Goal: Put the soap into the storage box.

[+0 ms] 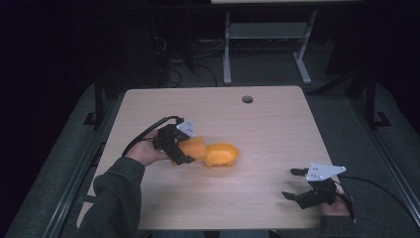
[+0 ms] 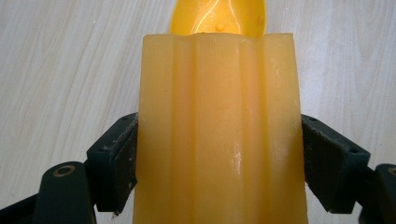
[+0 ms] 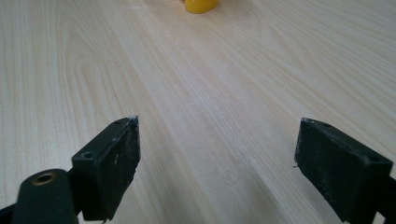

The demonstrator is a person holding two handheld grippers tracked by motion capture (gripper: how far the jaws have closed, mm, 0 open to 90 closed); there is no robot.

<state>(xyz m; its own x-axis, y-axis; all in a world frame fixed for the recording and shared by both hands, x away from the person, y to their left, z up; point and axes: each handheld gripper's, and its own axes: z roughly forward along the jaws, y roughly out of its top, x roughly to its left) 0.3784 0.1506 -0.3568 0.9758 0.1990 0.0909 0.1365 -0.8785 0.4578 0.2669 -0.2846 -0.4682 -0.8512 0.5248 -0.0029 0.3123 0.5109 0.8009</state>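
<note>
A pale orange fluted cup (image 1: 196, 147) lies on its side, tilted over the light wood table (image 1: 272, 129), with my left gripper (image 1: 187, 148) shut on it. In the left gripper view the cup (image 2: 219, 135) is pressed between both black pads (image 2: 114, 163) of the left gripper (image 2: 219, 158). Its far end touches or overlaps a yellow-orange bowl (image 1: 223, 154), whose rim (image 2: 218, 16) peeks above the cup. My right gripper (image 1: 288, 183) stands open near the front right edge, nothing between its fingers. In the right gripper view the right gripper (image 3: 217, 154) faces bare wood, the bowl (image 3: 201, 5) far off.
A round cable hole (image 1: 247, 99) sits near the table's far edge. Behind the table stands a grey metal frame (image 1: 267, 34) on the dark floor, with cables (image 1: 173, 74) beside it. A cable (image 1: 143, 136) trails from the left gripper.
</note>
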